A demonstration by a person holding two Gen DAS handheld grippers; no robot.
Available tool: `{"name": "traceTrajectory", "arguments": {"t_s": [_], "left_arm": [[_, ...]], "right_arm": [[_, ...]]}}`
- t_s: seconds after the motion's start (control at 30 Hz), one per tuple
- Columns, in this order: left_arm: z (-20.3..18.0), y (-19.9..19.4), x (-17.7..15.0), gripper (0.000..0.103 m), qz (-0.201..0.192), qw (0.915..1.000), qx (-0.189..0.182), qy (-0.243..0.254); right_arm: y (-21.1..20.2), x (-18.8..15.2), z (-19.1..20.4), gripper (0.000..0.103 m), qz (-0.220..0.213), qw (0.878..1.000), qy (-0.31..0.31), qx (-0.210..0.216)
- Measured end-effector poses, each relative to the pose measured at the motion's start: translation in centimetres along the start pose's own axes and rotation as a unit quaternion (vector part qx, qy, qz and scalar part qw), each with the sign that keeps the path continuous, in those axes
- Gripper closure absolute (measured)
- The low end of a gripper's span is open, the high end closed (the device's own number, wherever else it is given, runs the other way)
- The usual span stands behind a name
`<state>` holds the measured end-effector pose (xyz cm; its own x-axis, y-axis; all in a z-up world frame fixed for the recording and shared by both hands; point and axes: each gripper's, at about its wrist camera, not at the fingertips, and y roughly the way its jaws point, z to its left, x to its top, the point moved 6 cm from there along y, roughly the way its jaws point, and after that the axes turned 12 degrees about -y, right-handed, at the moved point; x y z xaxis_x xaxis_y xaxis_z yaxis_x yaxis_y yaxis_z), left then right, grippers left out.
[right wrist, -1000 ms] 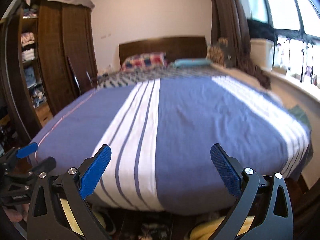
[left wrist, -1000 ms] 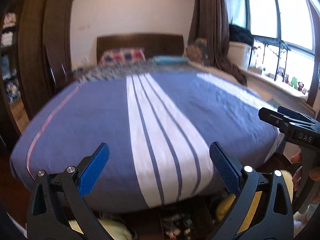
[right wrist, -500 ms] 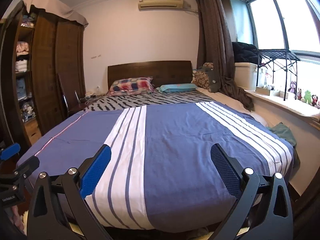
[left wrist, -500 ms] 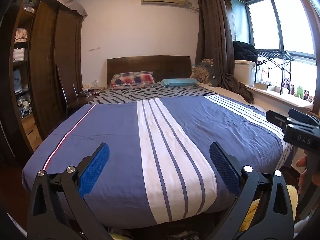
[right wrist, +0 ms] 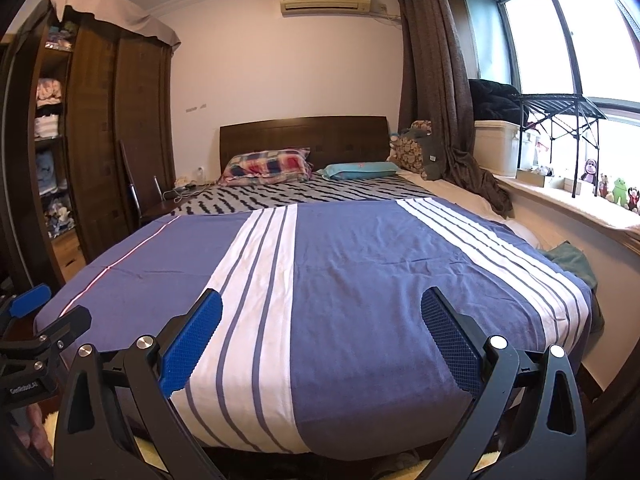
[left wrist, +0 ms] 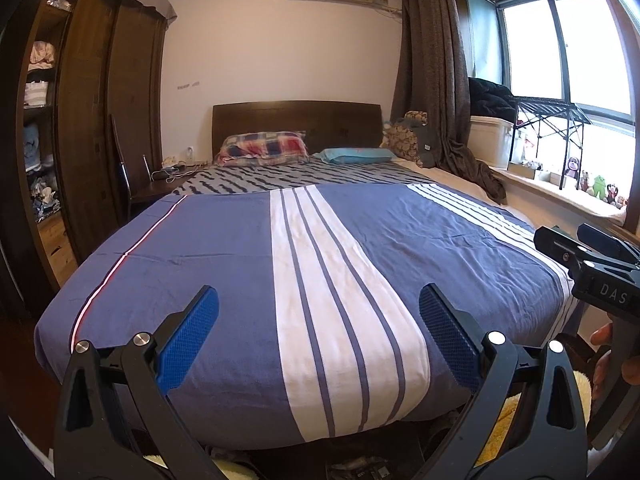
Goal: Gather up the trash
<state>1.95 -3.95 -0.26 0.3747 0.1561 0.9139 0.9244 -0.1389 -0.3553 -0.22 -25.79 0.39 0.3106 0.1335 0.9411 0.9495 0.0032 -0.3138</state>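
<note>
We hold both tools level at the foot of the bed [left wrist: 224,248], each pointing toward the dark headboard [left wrist: 296,124] in the upper middle of the frame. Our left tool [left wrist: 318,334] has its blue pads spread wide with nothing between them, framing the white stripes of the blue cover [right wrist: 360,264]. Our right tool [right wrist: 322,338] is likewise spread wide and holds nothing; it also shows at the right edge of the left wrist view, with fingers wrapped on its handle. No trash is discernible on the cover; under the foot of the bed, at the bottom of the left wrist view, lies dark clutter [left wrist: 360,470] too dim to identify. A plaid pillow [left wrist: 262,148] and a teal pillow [left wrist: 356,155] sit below the headboard, and a wardrobe [right wrist: 116,132] fills the left of the frame.
</note>
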Motion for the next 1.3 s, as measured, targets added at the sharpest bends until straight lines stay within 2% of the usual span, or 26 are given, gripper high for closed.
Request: {"name": "traceTrajectory", "arguments": {"t_s": [0.87,1.3], "left_arm": [[-0.1,-1.3,0.3,0.008,-0.009,0.9999,-0.008,-0.004],[-0.1,-1.4,0.5,0.008,-0.012,0.9999,-0.006,-0.006]], "right_arm": [[-0.4,0.5,1.4,0.003,-0.005,1.000,-0.007,0.025],[-0.4,0.8,1.5,0.003,-0.003,1.000,-0.007,0.025]]}}
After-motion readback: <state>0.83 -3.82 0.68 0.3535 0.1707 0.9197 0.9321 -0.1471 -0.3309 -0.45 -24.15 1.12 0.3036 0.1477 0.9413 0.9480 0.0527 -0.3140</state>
